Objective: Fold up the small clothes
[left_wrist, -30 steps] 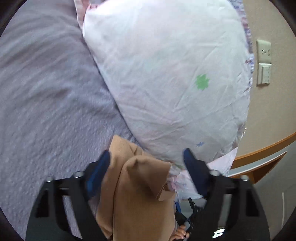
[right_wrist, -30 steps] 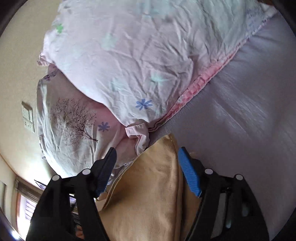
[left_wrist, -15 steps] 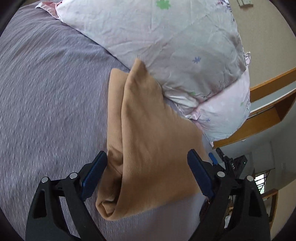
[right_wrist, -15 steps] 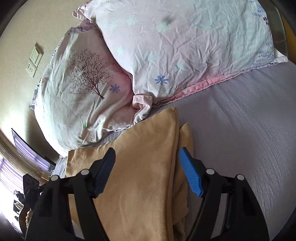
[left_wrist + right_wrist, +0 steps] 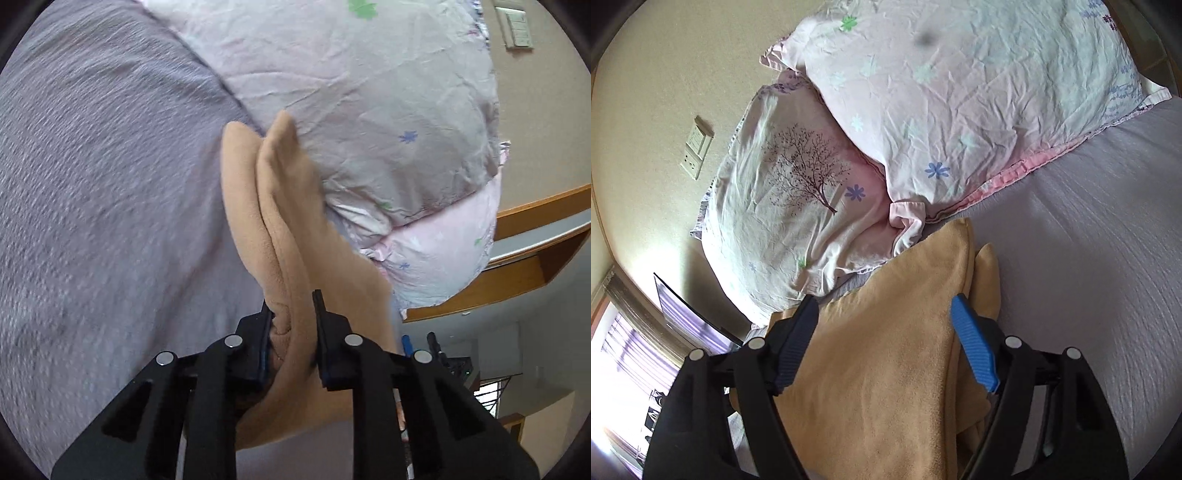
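Only from the left wrist, left gripper (image 5: 291, 314) pinching tan garment (image 5: 280, 221); right gripper (image 5: 886, 321) wide apart.

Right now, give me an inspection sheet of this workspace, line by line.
Surface: grey-purple bedspread, textured, bare right of the garment.
Job's things: tan fleece garment, folded in layers, its far tip touching the pillows.
Clutter: two floral pillows, upper pillow overlapping the tree-print pillow.
Grippers: left tongs closed on a fold of the garment; right tongs open above it.
Cables: nothing seen.
Surroundings: beige wall with switch plates, bright window, wooden shelf.
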